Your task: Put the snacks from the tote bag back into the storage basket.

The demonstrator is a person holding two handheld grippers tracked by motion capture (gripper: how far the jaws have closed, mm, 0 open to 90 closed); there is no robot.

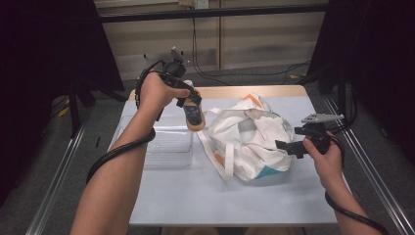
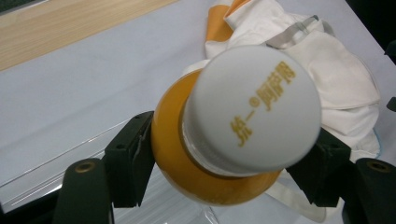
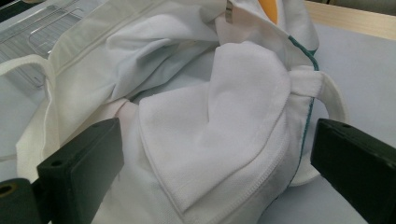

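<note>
An orange bottle (image 1: 195, 115) with a white cap (image 2: 252, 116) printed in gold hangs tilted above the table, between a clear box and a white cloth bag (image 1: 249, 137). My left gripper (image 1: 192, 98) is shut on the bottle's orange shoulder (image 2: 170, 149), its pads (image 2: 133, 158) pressed against either side just below the cap. My right gripper (image 1: 286, 147) is at the bag's right side. In the right gripper view its jaws stand wide apart around a fold of the bag (image 3: 210, 116) without pressing on it.
A clear plastic box (image 1: 169, 142) sits on the left part of the pale blue table (image 1: 220, 196). The bag has orange and teal trim and loose handles (image 1: 215, 156). A wooden strip (image 1: 235, 91) runs along the table's far edge. Metal rails flank both sides.
</note>
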